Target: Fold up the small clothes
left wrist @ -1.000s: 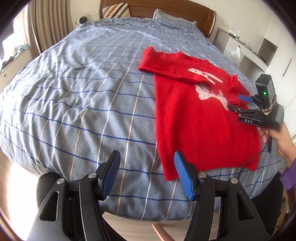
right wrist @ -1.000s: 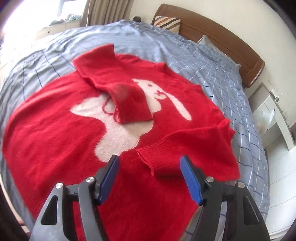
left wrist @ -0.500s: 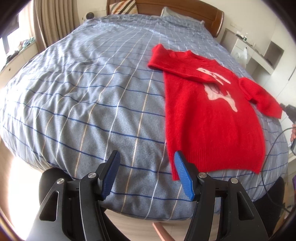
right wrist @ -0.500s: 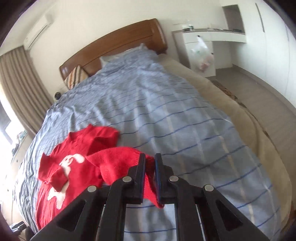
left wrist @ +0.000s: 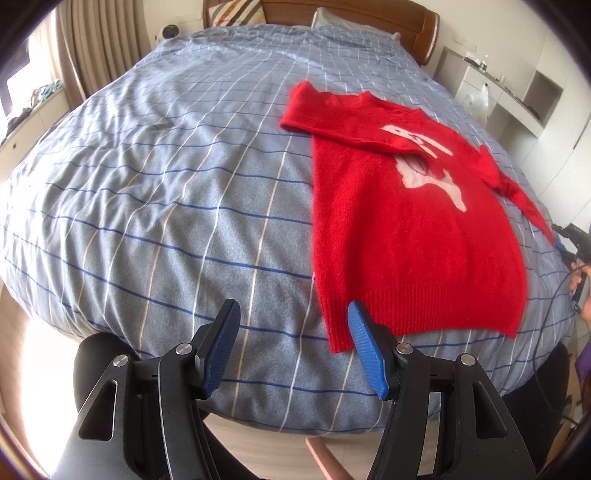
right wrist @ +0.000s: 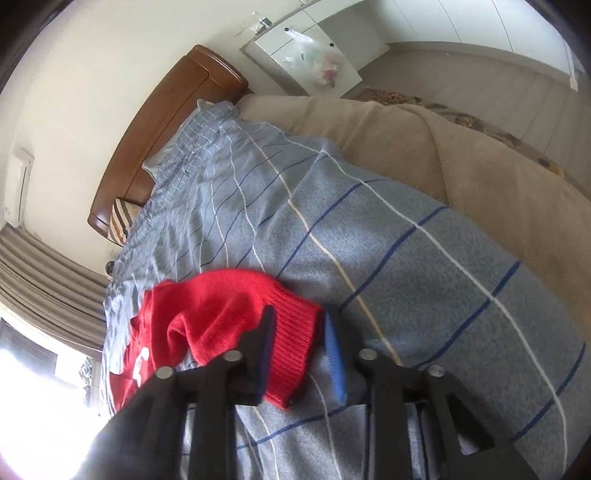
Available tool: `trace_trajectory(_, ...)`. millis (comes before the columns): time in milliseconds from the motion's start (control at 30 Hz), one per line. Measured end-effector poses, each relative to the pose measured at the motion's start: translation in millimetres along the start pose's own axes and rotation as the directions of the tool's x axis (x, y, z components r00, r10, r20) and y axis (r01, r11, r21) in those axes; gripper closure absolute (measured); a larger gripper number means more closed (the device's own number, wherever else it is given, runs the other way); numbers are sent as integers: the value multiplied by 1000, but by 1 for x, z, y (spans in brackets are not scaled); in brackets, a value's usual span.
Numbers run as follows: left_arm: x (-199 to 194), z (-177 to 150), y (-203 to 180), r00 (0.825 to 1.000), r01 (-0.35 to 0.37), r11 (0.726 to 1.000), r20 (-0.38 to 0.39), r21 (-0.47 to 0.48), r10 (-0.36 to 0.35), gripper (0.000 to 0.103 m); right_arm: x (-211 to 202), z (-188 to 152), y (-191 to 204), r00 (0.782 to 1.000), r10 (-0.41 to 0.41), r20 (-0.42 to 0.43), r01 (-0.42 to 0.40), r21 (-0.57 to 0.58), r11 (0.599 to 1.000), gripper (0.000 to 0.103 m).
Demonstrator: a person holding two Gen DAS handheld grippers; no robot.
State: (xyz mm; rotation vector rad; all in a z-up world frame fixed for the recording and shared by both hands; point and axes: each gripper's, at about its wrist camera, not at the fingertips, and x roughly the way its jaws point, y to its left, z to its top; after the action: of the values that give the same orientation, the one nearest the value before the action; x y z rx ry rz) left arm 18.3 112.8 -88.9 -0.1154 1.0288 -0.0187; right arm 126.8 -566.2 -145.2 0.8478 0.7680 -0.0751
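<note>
My left gripper is wide open with nothing in it; its two blue pads hang over the near edge of the bed, and the right pad sits just in front of the red sweater's bottom corner; I cannot tell if it touches.

My right gripper has its jaws a little apart, and the ribbed cuff of a sleeve lies between them; the dark finger covers one side of the cuff, and there is a thin gap by the blue pad, so it does not look pinched (the picture is a bit blurry there).

The sweater lies flat on the right side of the blue checked blanket, front up, with a white animal shape on the chest; one sleeve is folded across the top, and the other stretches out toward the right gripper at the bed's edge.

Farther off I see a wooden headboard, a striped pillow, curtains on the left and white shelves on the right; a tan cover lies beside the blanket.
</note>
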Motion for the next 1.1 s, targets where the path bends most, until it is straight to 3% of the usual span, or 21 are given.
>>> trace_trajectory(33,1,0,0,1000,2,1000,-4,-4,-2,40,1,-2,2,1000,15,-4,-15,7,1000,55)
trace_trajectory(133,4,-2,-1,1000,8,1000,-16,-8,-8,40,9,-8,10,999,9,-47,-9,-3,1000,60)
trace_trajectory(200,5,-2,-3,1000,7,1000,-17,-3,-7,40,18,-12,16,994,-43,-105,39,-41,998,98)
trace_trajectory(233,6,-2,-3,1000,5,1000,-18,1,-5,40,22,-13,21,989,-94,-117,86,-77,993,99)
trace_trajectory(333,4,-2,-3,1000,-4,1000,-13,8,4,40,5,-3,33,973,-230,-23,224,-158,962,99)
trace_trajectory(400,3,-2,-1,1000,-12,1000,-7,7,12,40,-9,10,34,944,-326,54,330,-184,926,100)
trace_trajectory(467,5,-2,2,1000,-15,1000,-9,-1,15,40,-11,20,26,910,-407,75,414,-192,890,100)
trace_trajectory(567,9,-1,3,1000,-19,1000,-20,-16,19,40,-1,24,5,883,-466,51,466,-203,861,100)
trace_trajectory(667,7,-1,2,1000,-24,1000,-18,-8,24,40,-2,22,-3,874,-482,67,485,-199,852,100)
trace_trajectory(733,4,-1,0,999,-39,999,-8,11,39,40,-5,24,-1,881,-468,71,473,-181,862,100)
trace_trajectory(800,3,-2,1,999,-54,998,-3,20,54,40,-10,28,-3,921,-386,53,389,-154,908,99)
trace_trajectory(867,6,-2,3,999,-52,999,-15,9,52,40,-19,32,-7,955,-294,48,298,-117,947,92)
trace_trajectory(933,9,-2,4,999,-42,999,-25,-7,41,40,-29,33,-11,965,-258,52,261,-74,962,78)
trace_trajectory(1100,11,-3,-8,999,-23,1000,-27,10,23,40,-60,15,-21,991,-129,31,126,97,987,76)
